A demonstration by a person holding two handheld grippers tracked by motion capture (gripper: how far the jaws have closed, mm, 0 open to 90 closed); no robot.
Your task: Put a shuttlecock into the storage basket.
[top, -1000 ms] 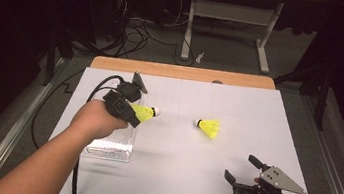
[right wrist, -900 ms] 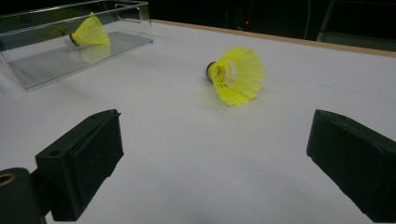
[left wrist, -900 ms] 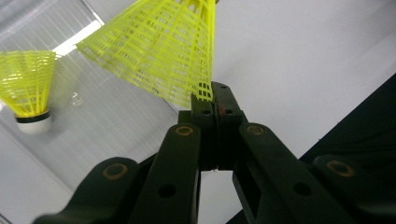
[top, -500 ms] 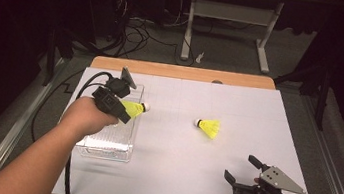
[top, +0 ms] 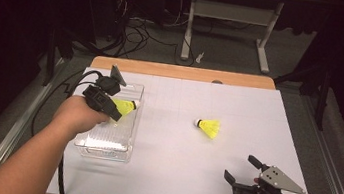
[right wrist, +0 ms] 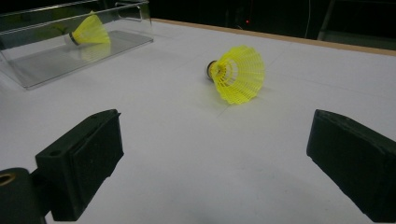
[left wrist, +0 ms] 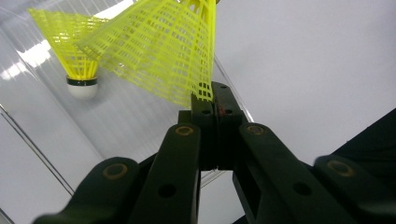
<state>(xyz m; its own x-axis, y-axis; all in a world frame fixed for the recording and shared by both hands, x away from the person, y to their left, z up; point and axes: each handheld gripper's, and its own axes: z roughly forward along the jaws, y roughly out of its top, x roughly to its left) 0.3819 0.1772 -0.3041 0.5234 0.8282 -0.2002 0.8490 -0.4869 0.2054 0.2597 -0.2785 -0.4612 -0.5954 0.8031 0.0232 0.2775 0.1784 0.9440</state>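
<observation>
We have the left tongs clamped on the skirt rim of a yellow shuttlecock, held over the clear plastic box at the left of the desk. To finish this step well, we should lower it until it is inside the walls, well clear of the rim, and only then let the jaws part, so the light thing does not bounce out. In the left gripper view its mirror image shows on the box wall. From above, its long axis lies roughly level, cork end towards the right, skirt towards our hand. The second shuttlecock lies on its side mid-desk, cork pointing left. The right tongs stand apart, holding nothing, near the front edge
</observation>
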